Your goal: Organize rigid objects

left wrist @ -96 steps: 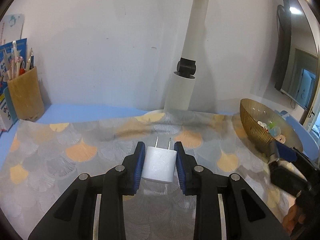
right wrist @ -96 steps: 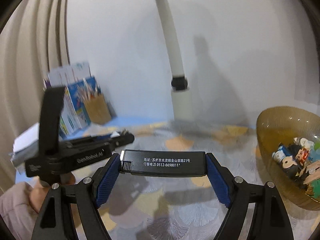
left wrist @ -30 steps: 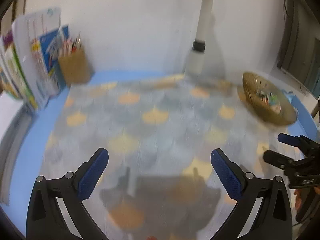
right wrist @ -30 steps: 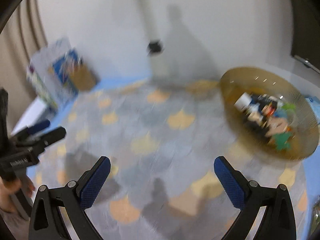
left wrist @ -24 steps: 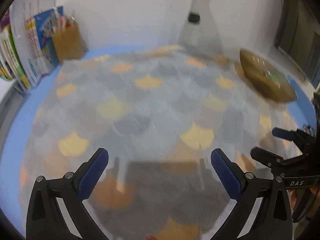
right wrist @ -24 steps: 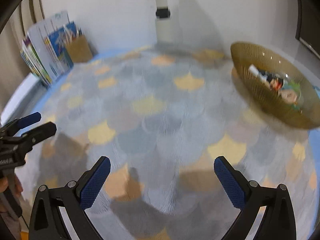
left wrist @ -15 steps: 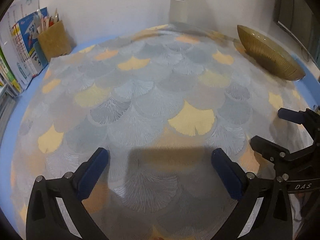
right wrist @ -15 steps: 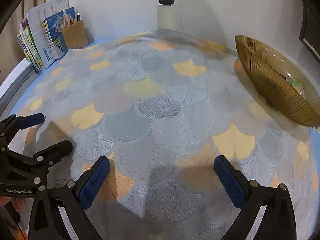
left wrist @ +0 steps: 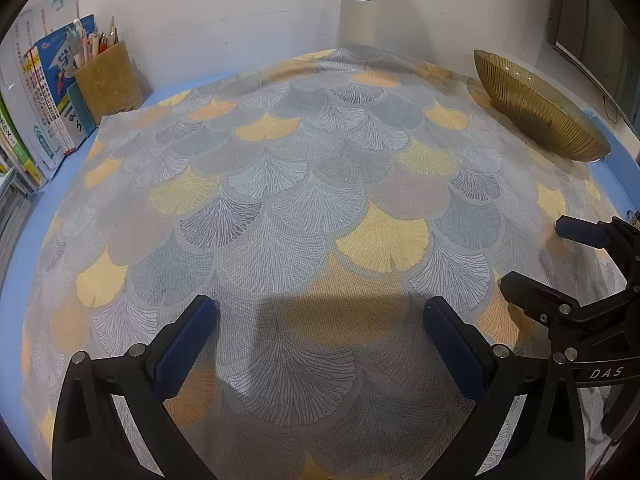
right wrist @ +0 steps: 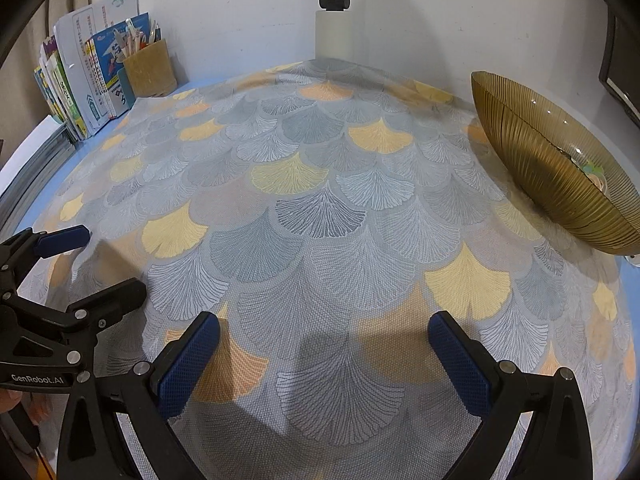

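Left hand-held gripper (left wrist: 320, 332) and right hand-held gripper (right wrist: 324, 344) both spread wide, empty, low in frame over the patterned tabletop (left wrist: 304, 184); amber bowl (right wrist: 552, 176) at right.

Sharp, evenly lit, soft shadows below, fisheye-bent edges.

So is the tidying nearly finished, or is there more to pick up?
It looks finished. The patterned cloth shows no loose items, and a few small things peek over the rim of the amber bowl. Both the left tongs and right tongs are open, holding nothing. Nothing left to gather is visible.
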Action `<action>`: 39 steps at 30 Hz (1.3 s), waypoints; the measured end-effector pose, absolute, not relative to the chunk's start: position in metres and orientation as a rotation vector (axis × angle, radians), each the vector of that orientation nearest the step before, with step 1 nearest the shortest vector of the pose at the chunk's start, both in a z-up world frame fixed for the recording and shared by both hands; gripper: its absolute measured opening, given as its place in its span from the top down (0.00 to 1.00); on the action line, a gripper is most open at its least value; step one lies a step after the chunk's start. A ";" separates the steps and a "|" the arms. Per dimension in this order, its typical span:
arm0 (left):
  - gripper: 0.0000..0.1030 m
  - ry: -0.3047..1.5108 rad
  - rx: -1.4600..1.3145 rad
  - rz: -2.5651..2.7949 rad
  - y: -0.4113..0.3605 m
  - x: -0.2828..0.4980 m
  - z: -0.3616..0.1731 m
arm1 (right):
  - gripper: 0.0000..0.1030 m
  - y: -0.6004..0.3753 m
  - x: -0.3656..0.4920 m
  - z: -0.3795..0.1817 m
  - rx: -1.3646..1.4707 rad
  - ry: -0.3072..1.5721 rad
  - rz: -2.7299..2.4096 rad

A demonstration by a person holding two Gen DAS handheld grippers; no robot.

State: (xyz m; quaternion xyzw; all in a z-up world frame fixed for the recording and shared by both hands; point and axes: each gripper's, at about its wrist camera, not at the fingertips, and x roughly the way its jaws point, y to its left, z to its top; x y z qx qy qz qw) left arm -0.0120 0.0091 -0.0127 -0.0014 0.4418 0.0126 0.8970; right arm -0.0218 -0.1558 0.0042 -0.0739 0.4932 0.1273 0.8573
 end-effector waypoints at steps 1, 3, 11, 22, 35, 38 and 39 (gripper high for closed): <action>0.00 0.915 -0.003 0.026 0.009 -0.012 -0.012 | 0.00 -0.156 -0.022 0.003 -0.155 1.036 0.268; 0.00 0.915 -0.003 0.026 0.009 -0.012 -0.013 | 0.00 -0.156 -0.022 0.004 -0.155 1.036 0.268; 0.00 0.915 -0.003 0.026 0.009 -0.012 -0.013 | 0.00 -0.156 -0.023 0.002 -0.156 1.036 0.268; 0.00 0.915 -0.003 0.026 0.009 -0.010 -0.010 | 0.00 -0.156 -0.022 0.004 -0.156 1.036 0.269; 0.00 0.916 -0.004 0.026 0.009 -0.012 -0.012 | 0.00 -0.156 -0.022 0.003 -0.156 1.036 0.269; 0.00 0.916 -0.004 0.026 0.009 -0.011 -0.011 | 0.00 -0.156 -0.022 0.003 -0.156 1.036 0.269; 0.00 0.916 -0.004 0.026 0.009 -0.011 -0.011 | 0.00 -0.156 -0.022 0.004 -0.156 1.036 0.269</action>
